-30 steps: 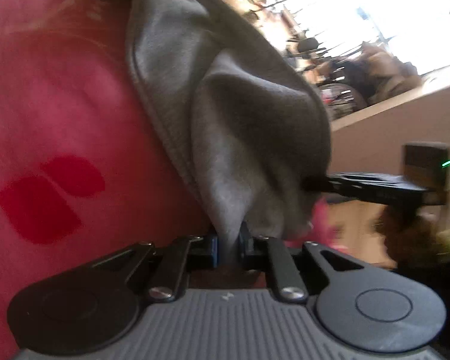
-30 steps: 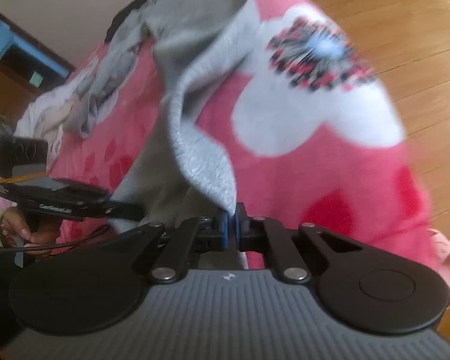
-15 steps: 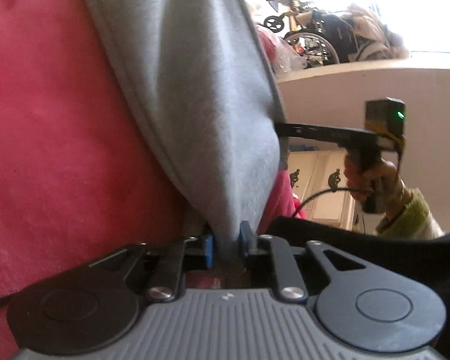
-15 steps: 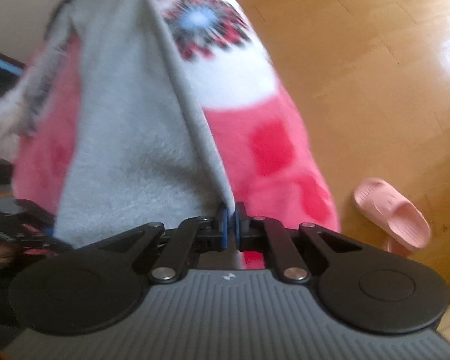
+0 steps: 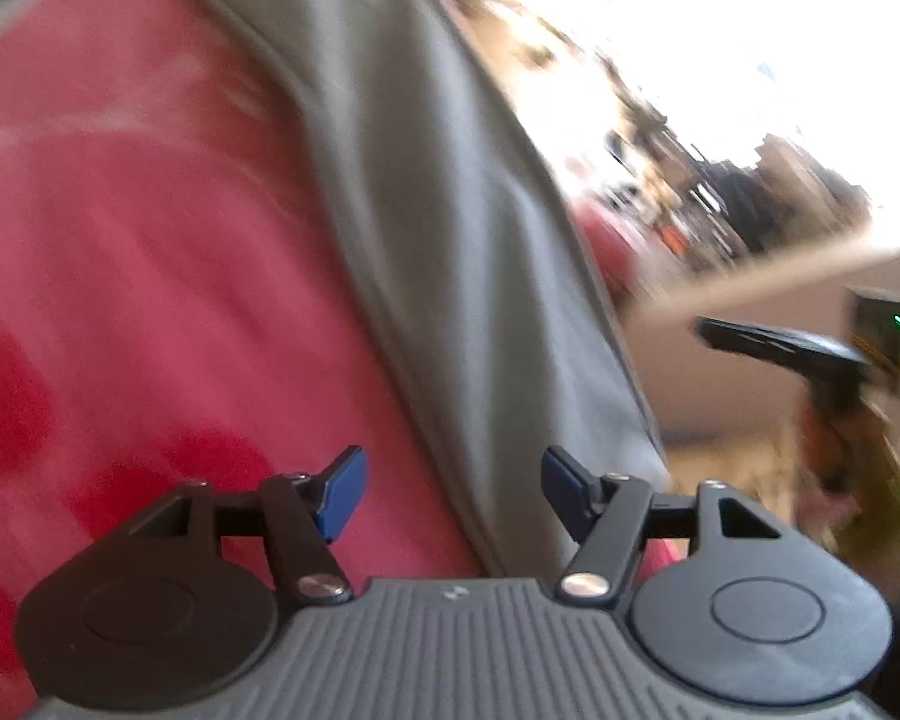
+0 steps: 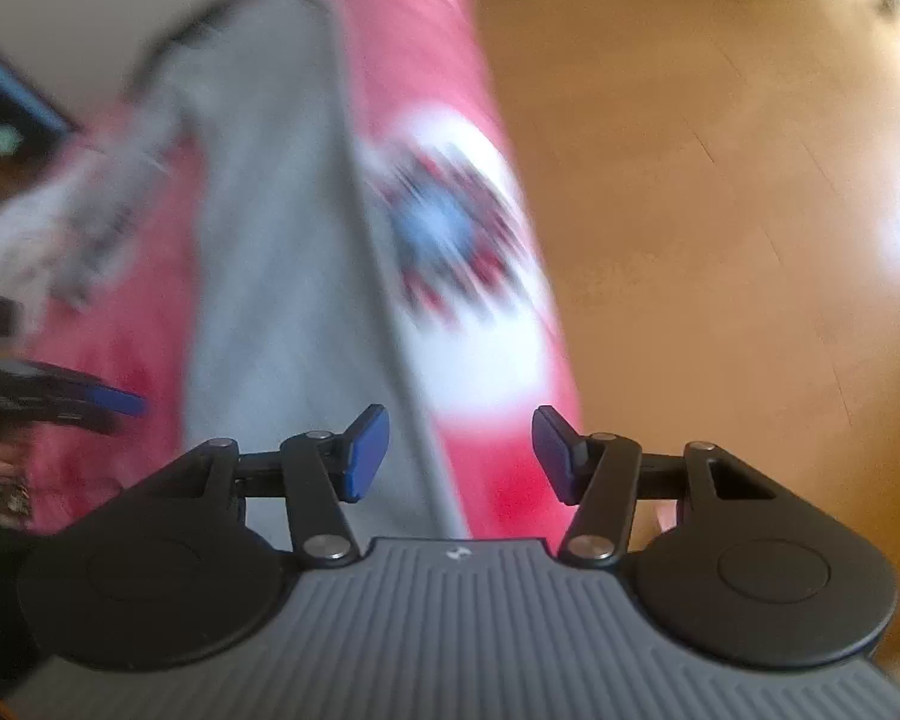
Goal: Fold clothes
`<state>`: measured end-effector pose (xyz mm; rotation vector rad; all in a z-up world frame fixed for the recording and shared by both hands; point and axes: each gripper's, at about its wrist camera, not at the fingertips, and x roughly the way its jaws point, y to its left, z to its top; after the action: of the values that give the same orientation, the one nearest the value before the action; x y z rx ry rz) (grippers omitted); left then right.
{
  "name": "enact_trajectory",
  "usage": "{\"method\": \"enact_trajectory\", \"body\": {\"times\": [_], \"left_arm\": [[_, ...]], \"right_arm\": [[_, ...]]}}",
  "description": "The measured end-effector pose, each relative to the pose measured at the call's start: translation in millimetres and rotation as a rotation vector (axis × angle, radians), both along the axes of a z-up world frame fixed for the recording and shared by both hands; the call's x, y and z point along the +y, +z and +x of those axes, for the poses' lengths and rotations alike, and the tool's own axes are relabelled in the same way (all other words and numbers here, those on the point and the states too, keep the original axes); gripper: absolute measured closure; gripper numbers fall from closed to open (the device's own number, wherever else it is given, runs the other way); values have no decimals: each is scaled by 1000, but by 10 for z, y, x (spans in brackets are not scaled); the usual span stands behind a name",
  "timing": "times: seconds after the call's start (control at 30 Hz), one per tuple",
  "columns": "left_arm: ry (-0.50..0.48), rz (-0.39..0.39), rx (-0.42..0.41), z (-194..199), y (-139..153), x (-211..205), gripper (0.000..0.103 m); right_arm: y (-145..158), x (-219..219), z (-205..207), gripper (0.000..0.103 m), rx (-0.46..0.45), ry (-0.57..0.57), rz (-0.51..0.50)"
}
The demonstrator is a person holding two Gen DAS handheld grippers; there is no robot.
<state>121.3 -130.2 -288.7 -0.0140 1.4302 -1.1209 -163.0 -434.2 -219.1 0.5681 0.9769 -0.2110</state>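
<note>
While your left gripper (image 5: 453,495) spreads its jaws, the grey garment (image 5: 426,192) lies flat on the pink blanket (image 5: 138,228), its near end passing between the blue pads (image 5: 343,492) without being pinched. Your right gripper (image 6: 459,456) is opening too; the garment's right edge (image 6: 282,252) runs beneath its gap, ungripped. Right of the blanket lies wooden floor (image 6: 720,210). Both views are blurred.
</note>
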Motion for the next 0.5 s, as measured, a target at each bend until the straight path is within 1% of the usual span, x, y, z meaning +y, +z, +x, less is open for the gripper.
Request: {"method": "enact_trajectory", "body": {"times": [0.1,0.17,0.2,0.27,0.33,0.4,0.43,0.47,0.5], "left_arm": [[90,33,-105,154,1,-57,47],[140,42,-161,214,5,-82,52],[165,46,-189,244,6,-95,53],[206,43,-215,285,1,-99,55],[226,38,-230,292,5,-143,55],[224,27,-247,286,34,-198,55],[218,20,-256,289,57,-212,55],[213,13,-264,292,80,-226,55],[206,9,-268,299,82,-251,57]], "right_arm": [[43,63,636,50,-93,74,-72],[-42,63,1005,50,-123,93,-103],[-100,59,1190,50,-131,96,-114],[-245,33,1506,52,-117,82,-131],[-386,20,1697,52,-88,82,-146],[-536,6,1792,62,-54,72,-124],[-583,19,1794,75,-49,70,-106],[-616,40,1792,85,-43,67,-106],[-627,67,1778,89,-40,63,-122]]}}
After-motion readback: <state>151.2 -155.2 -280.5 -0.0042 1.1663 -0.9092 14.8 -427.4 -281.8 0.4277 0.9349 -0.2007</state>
